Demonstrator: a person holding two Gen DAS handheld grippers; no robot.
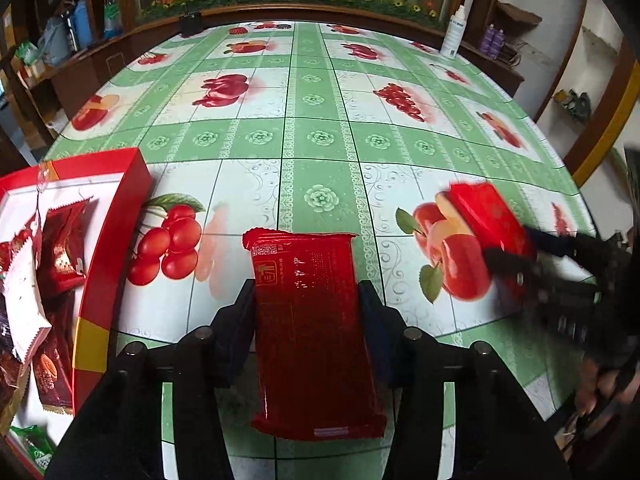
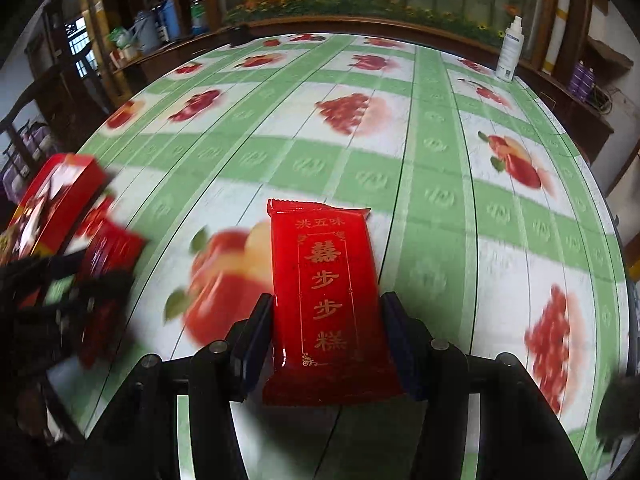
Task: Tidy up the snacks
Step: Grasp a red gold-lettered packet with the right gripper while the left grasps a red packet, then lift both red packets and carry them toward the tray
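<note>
My left gripper (image 1: pixel 306 296) is shut on a red snack packet (image 1: pixel 312 332) that lies lengthwise between the pads, its printed back with a code square facing up. At the left stands an open red gift box (image 1: pixel 120 216) holding several wrapped snacks. My right gripper (image 2: pixel 326 308) is shut on a second red packet (image 2: pixel 324 280) with gold characters down its face. In the left wrist view the right gripper (image 1: pixel 516 256) shows blurred at the right with its packet (image 1: pixel 488 216). The right wrist view has the left gripper (image 2: pixel 100 276) blurred at the left, near the box (image 2: pixel 68 200).
A green and white fruit-print cloth (image 1: pixel 320 140) covers the big table. A white spray bottle (image 1: pixel 454 32) stands at the far right edge and a small dark object (image 1: pixel 190 24) at the far left edge. Wooden shelves with bottles and a painted panel ring the table.
</note>
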